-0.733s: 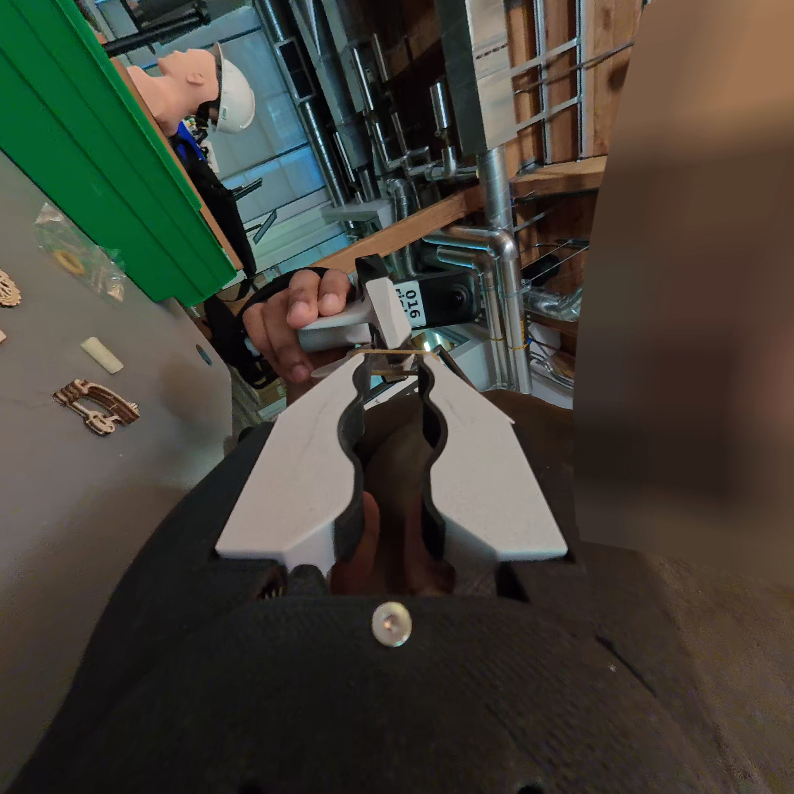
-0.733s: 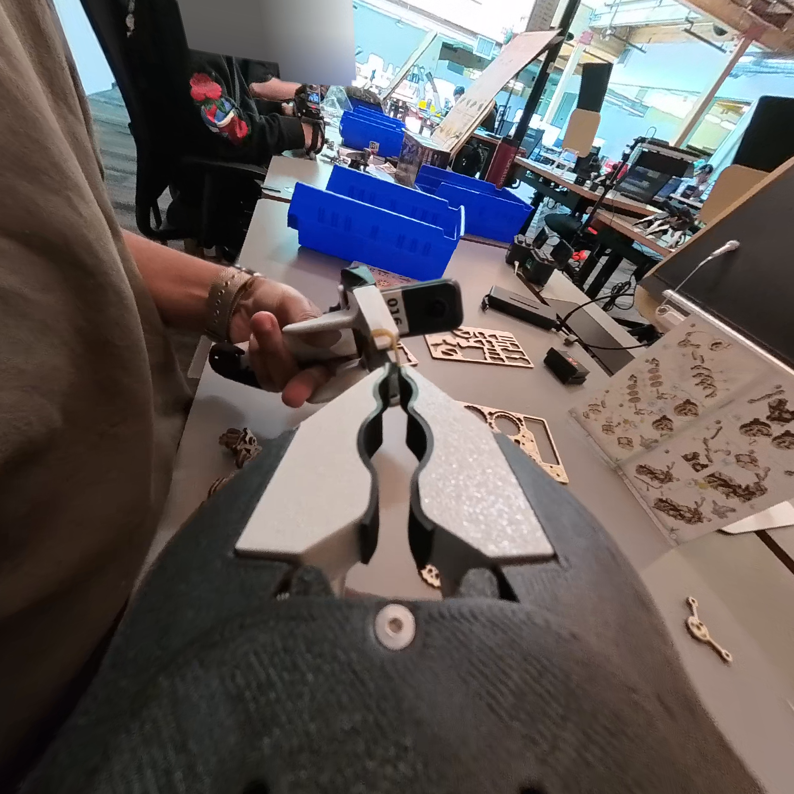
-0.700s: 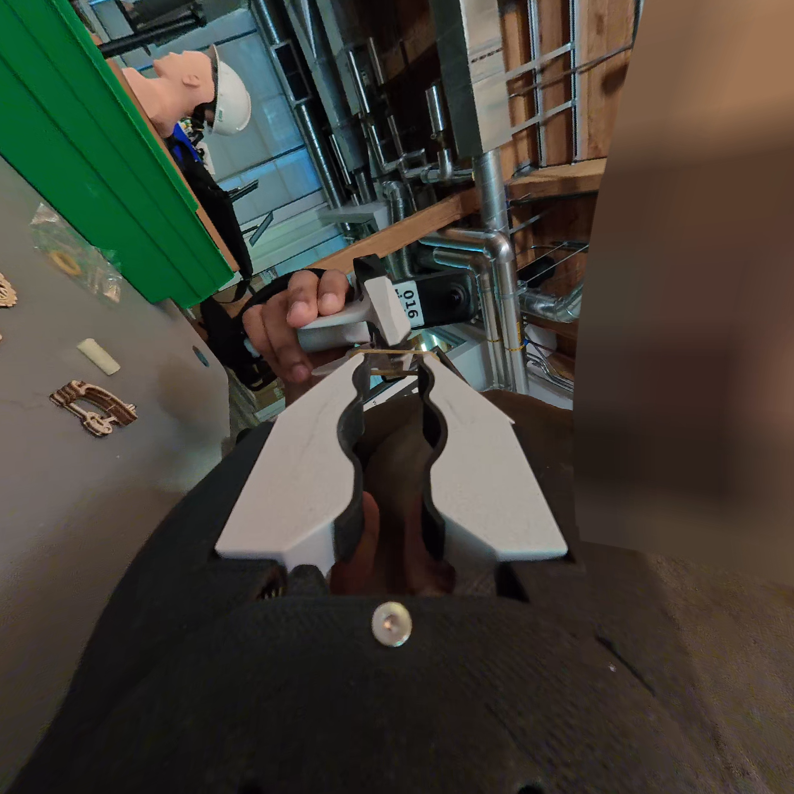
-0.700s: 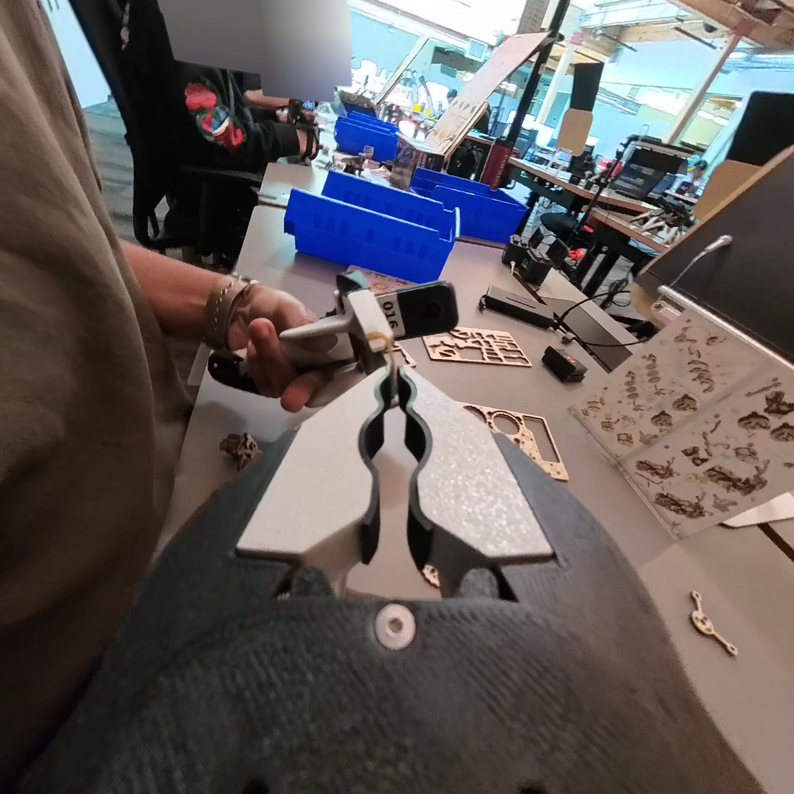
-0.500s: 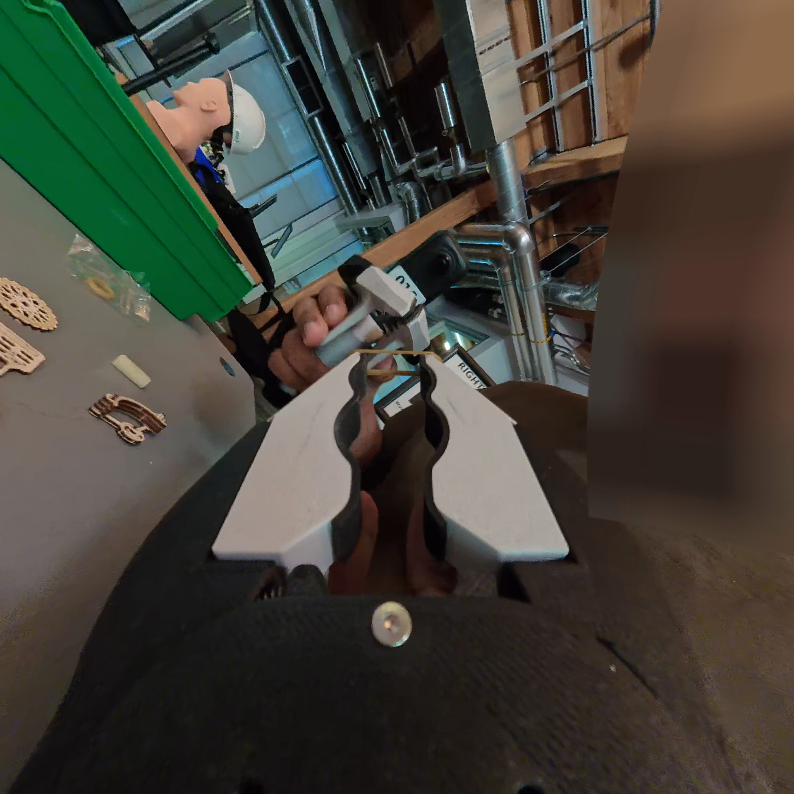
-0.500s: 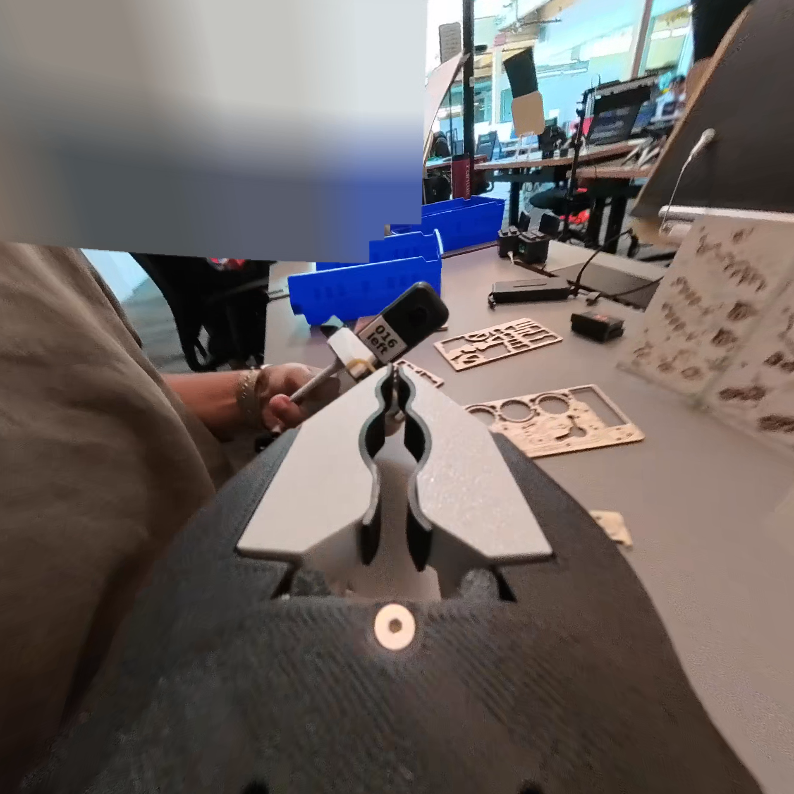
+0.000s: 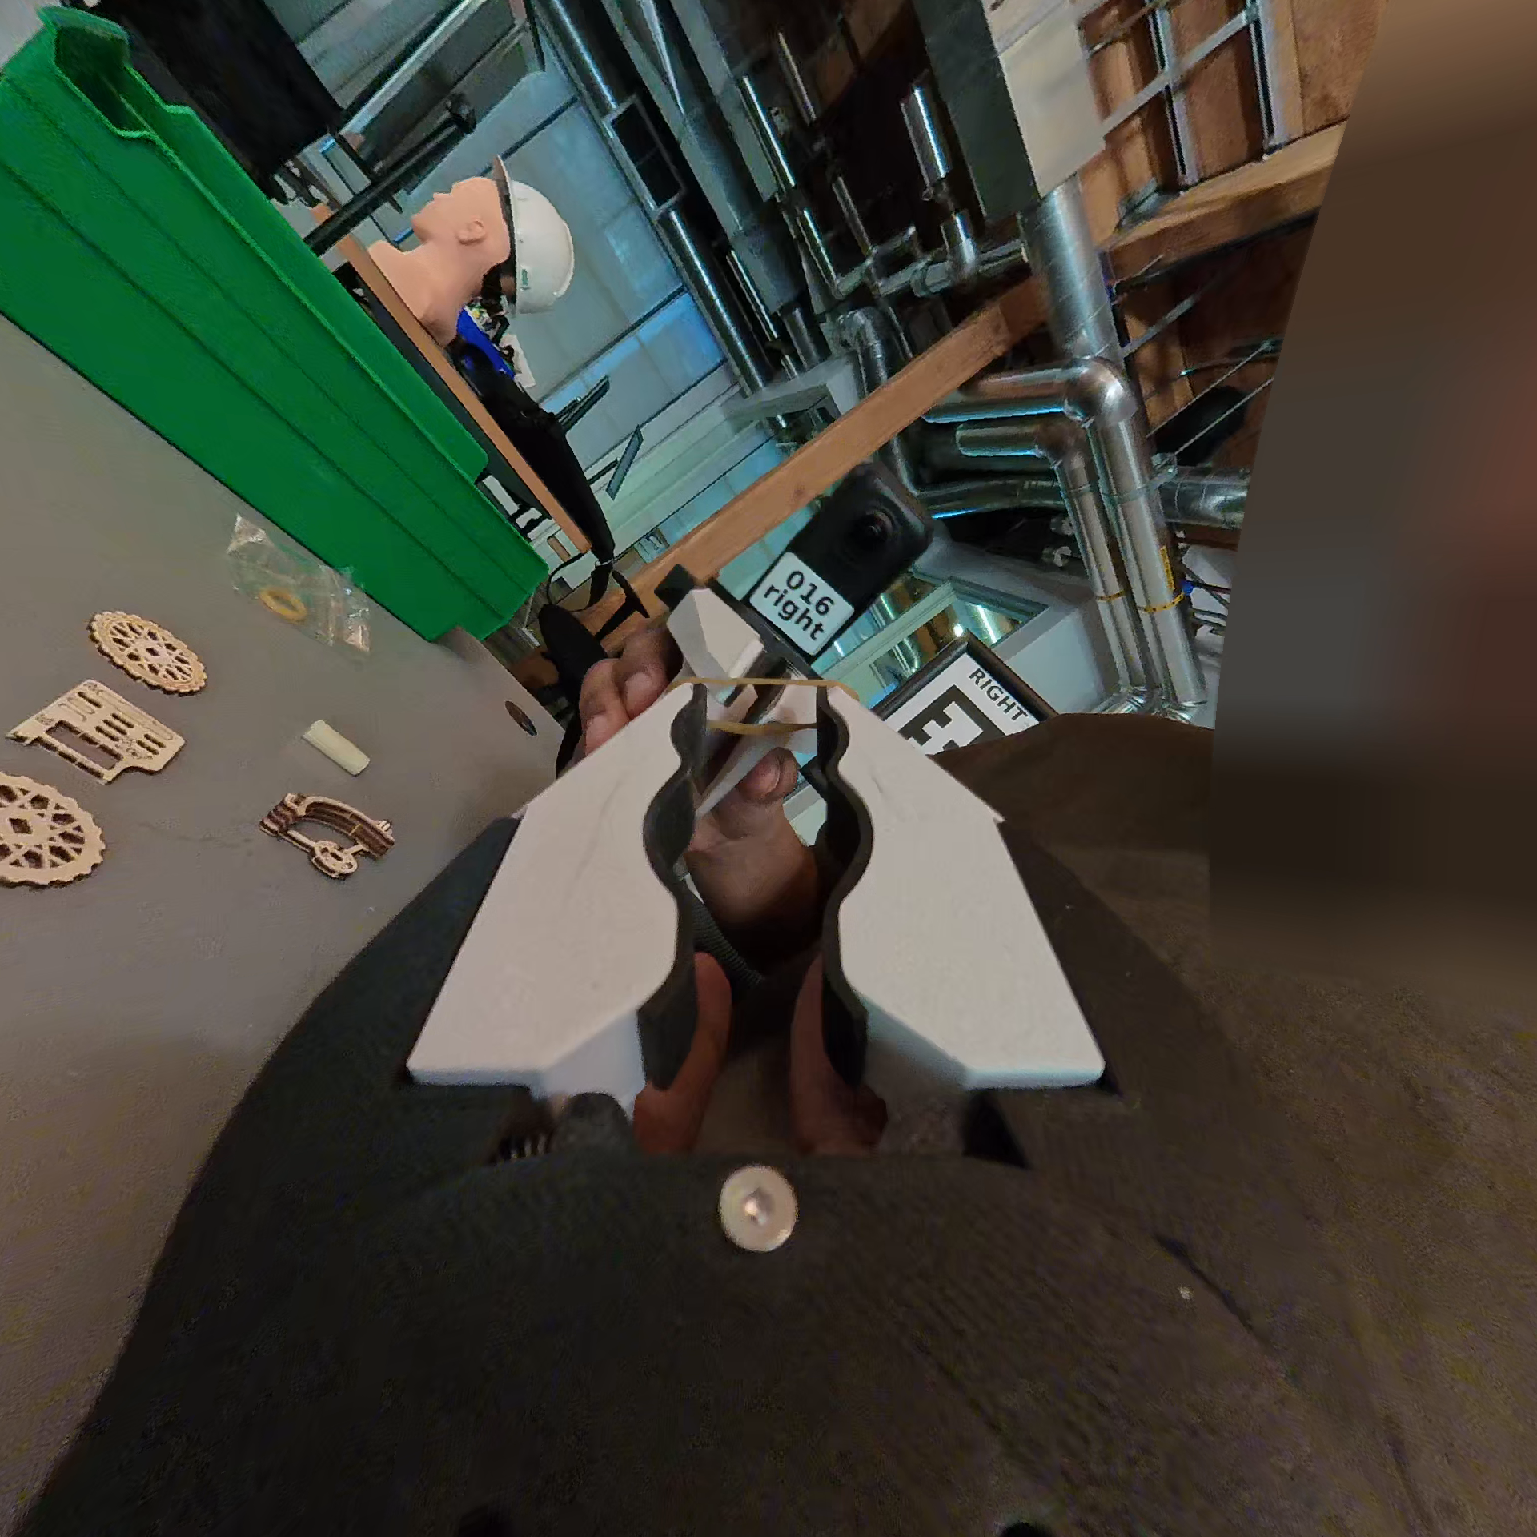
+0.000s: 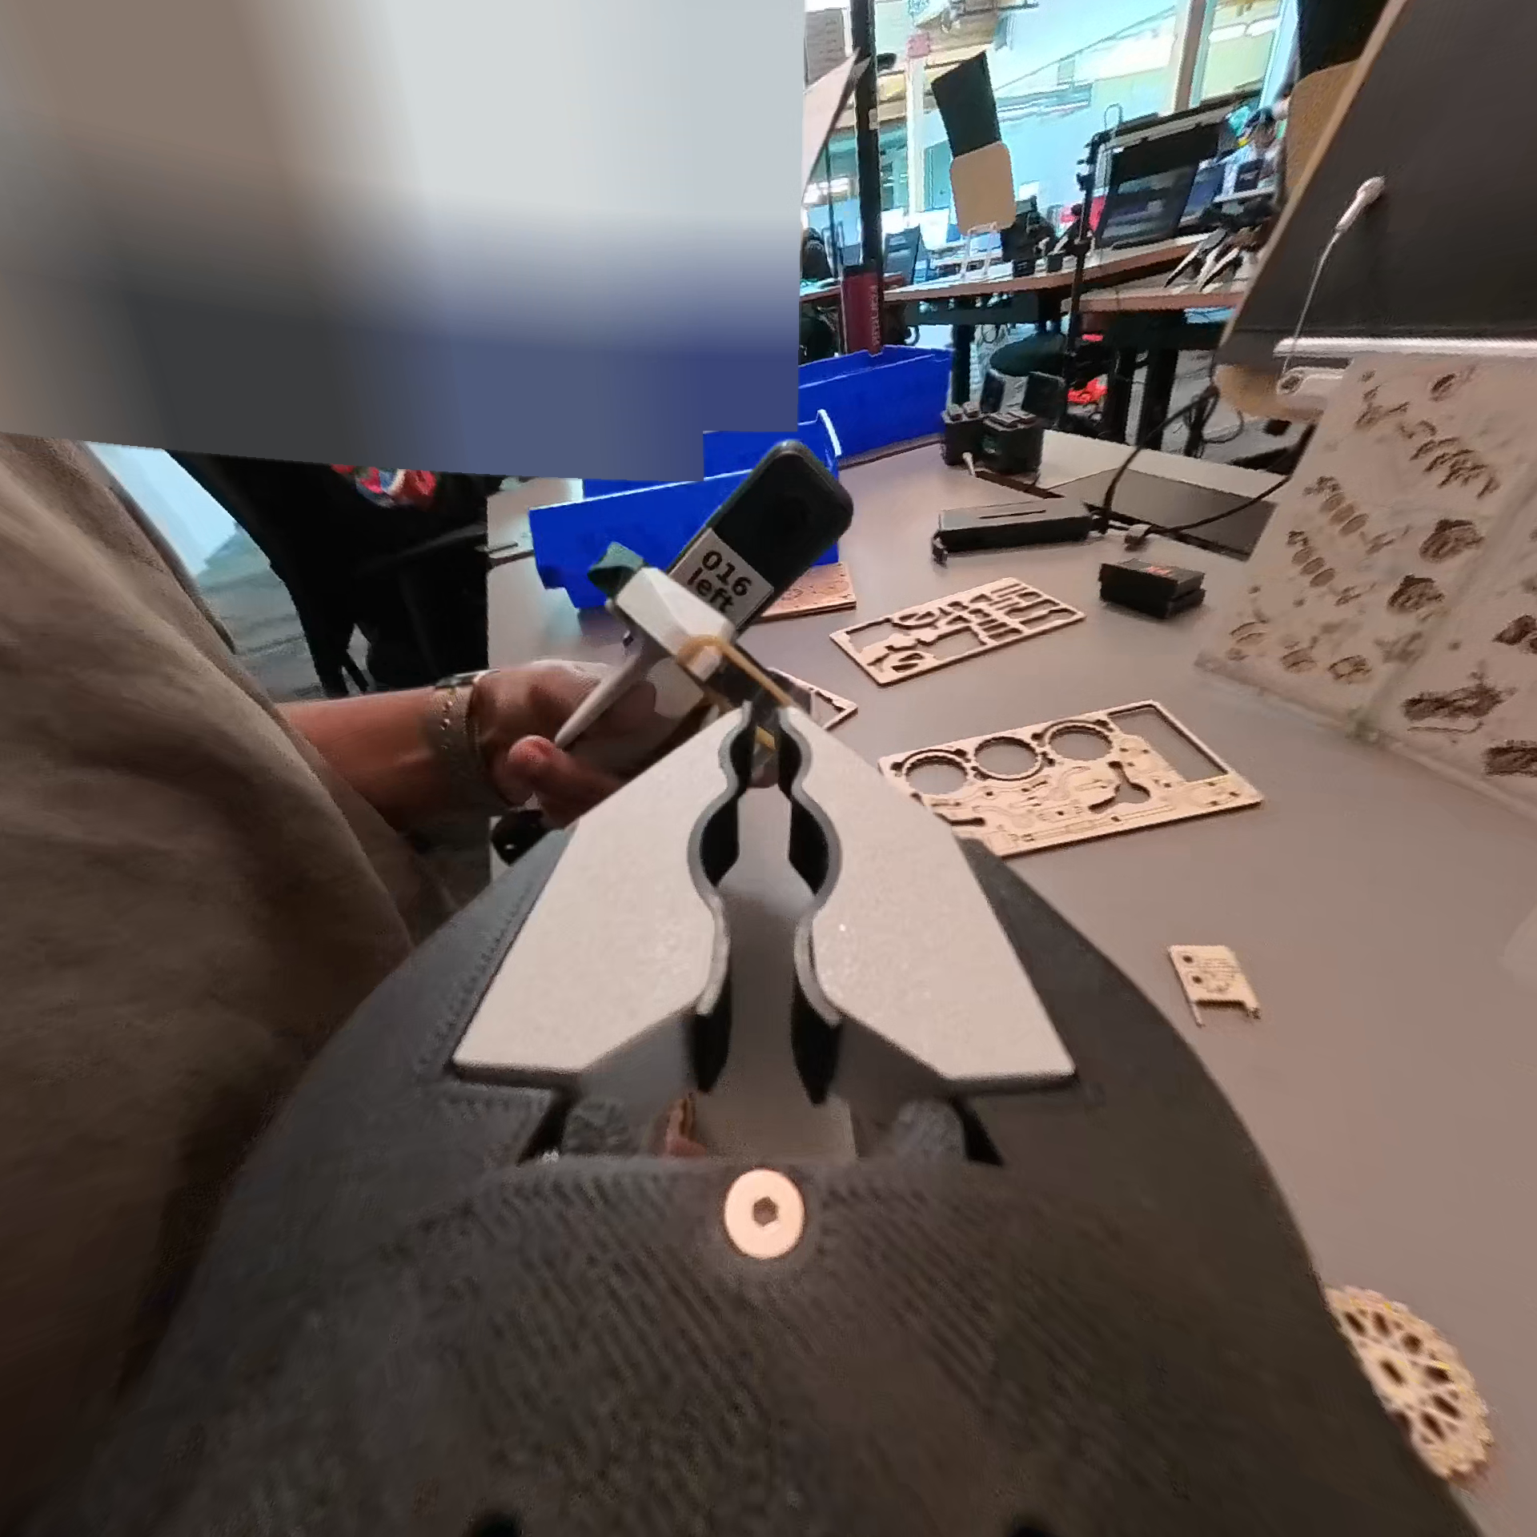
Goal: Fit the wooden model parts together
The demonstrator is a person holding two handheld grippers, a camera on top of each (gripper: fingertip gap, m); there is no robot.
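Observation:
A yellow rubber band (image 7: 761,684) is stretched across the tips of my left gripper (image 7: 757,715), whose jaws stand apart. My right gripper (image 8: 761,725) faces it, almost closed, and pinches a strand of the same rubber band (image 8: 769,733). In the right wrist view the band also wraps a white finger of the left gripper (image 8: 707,647). Both grippers are held up above the grey table (image 7: 166,998). Loose wooden parts lie on it: two gears (image 7: 148,651), a comb-like piece (image 7: 96,732) and a dark curved sub-assembly (image 7: 328,836).
A green bin (image 7: 208,333), a plastic bag (image 7: 291,595) and a small white cylinder (image 7: 335,747) lie left. Punched wooden sheets (image 8: 1073,778), a small wooden piece (image 8: 1214,981), a gear (image 8: 1406,1381), blue bins (image 8: 649,532) and a propped instruction sheet (image 8: 1414,582) lie right. The tips of both grippers are at nearly the same place.
Both grippers have tilted while staying tip to tip on the band. The left view has swung towards the table, showing more wooden parts. The right gripper stays closed on the band.

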